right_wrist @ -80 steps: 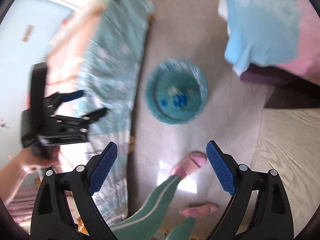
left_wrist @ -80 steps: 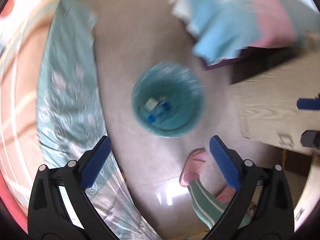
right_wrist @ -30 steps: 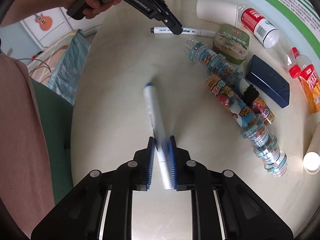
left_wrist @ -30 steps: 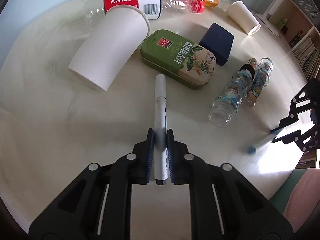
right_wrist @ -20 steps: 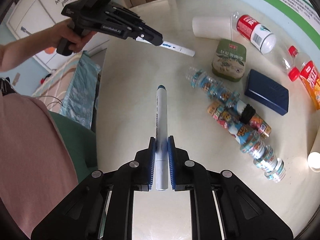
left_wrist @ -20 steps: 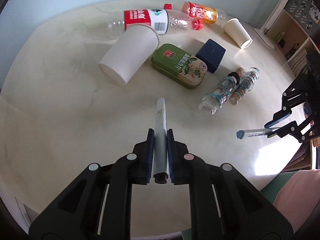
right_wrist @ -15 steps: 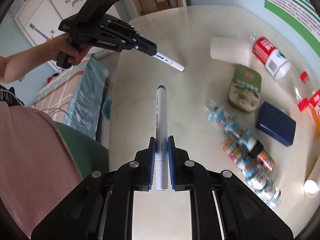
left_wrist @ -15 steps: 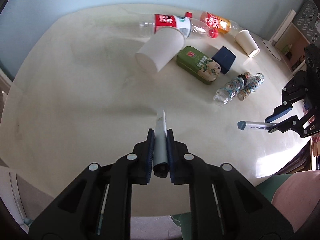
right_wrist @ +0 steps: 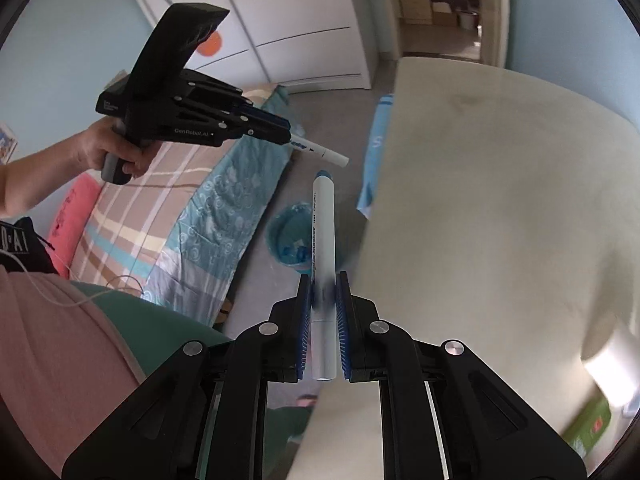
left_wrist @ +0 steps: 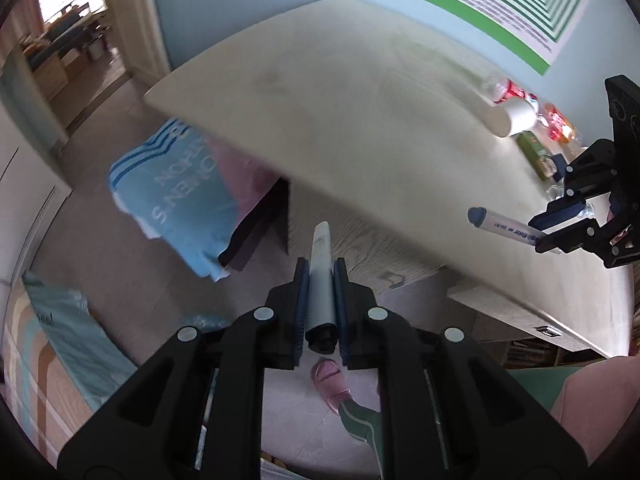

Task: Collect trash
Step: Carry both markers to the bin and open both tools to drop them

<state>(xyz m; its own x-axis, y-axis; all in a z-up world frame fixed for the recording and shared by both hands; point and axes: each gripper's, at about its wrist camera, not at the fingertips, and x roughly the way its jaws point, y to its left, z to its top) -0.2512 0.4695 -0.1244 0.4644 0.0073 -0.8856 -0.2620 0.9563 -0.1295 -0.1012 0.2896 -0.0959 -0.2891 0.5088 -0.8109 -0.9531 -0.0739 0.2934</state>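
My left gripper (left_wrist: 321,276) is shut on a white marker (left_wrist: 321,264) and hangs past the table's edge, above the floor. My right gripper (right_wrist: 323,284) is shut on a second white marker with a blue cap (right_wrist: 324,236), pointing down toward a teal bin (right_wrist: 289,242) on the floor between the bed and the table. From the right wrist view the left gripper (right_wrist: 294,140) shows at upper left with its marker (right_wrist: 320,153) sticking out, held by a hand (right_wrist: 108,152). In the left wrist view the right gripper (left_wrist: 554,226) and its marker (left_wrist: 502,227) hover over the table's right side.
The round cream table (left_wrist: 360,128) still carries a paper cup (left_wrist: 510,118), bottles (left_wrist: 508,90) and a green tin (left_wrist: 536,154) at its far right. A blue and pink cloth (left_wrist: 180,196) hangs over a dark seat. A patterned bed (right_wrist: 168,208) lies left. A pink slipper (left_wrist: 330,380) is below.
Both grippers have swung away from the table's clutter toward its edge, each still holding its marker. The floor, the bed and the teal bin have come into view.
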